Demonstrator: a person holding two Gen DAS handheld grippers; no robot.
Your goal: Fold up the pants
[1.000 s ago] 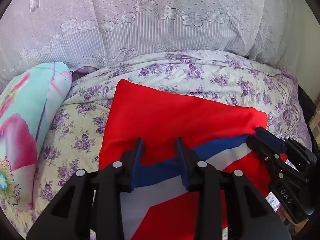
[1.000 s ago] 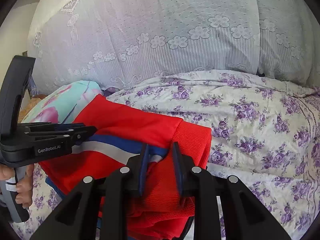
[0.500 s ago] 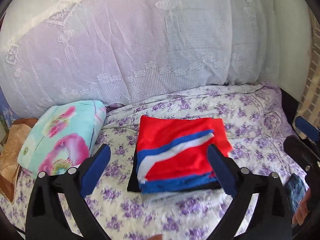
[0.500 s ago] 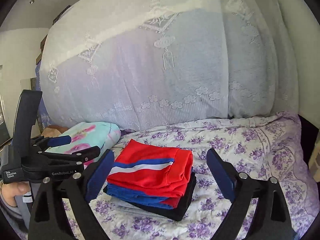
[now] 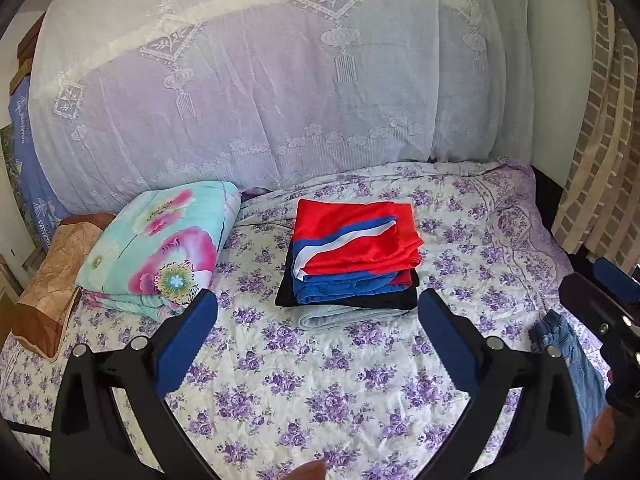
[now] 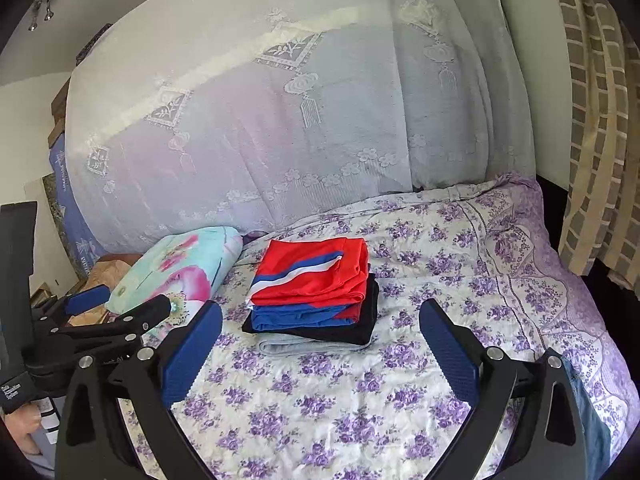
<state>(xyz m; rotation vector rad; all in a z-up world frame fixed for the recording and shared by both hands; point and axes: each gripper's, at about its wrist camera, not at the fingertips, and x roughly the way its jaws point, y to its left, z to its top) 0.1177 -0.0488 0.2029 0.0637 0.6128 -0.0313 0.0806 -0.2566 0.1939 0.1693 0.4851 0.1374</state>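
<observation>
Blue-padded left gripper [image 5: 316, 332] jaws wide, empty, right gripper [image 6: 320, 336] likewise

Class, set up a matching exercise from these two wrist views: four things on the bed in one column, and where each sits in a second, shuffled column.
1 red pants
2 black garment
3 grey garment
4 floral quilt

a bottom of the pile
b top of the pile
c left of the pile
d directly under the red pants

Pairs: 1-b, 2-d, 3-a, 4-c
</observation>
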